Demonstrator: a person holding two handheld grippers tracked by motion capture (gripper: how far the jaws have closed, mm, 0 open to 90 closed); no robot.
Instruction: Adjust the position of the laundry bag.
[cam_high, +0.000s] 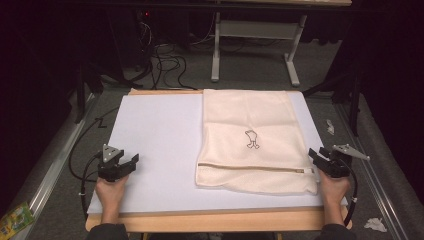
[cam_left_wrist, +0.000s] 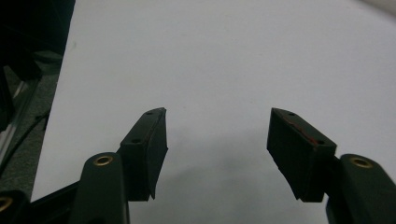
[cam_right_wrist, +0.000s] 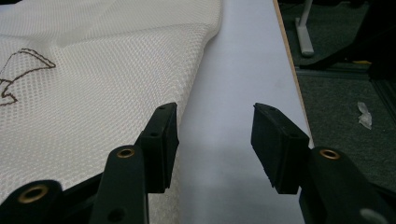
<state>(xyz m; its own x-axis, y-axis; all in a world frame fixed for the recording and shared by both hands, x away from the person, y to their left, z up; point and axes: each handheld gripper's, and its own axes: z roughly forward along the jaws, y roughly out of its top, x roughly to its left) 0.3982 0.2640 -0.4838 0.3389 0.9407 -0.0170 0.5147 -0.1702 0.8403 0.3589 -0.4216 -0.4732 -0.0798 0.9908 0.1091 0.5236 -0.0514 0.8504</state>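
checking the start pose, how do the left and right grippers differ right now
The left gripper sits over the bare white board; the right gripper sits at the cream mesh bag's right edge. The left one lies farther from the bag. Both are open and hold nothing.

I see a cream mesh-cloth bag with a woven, dimpled texture and stitched dark motif; a smooth matt white worktop edged in pale wood; matt black plastic fingers with brass-coloured rivets.
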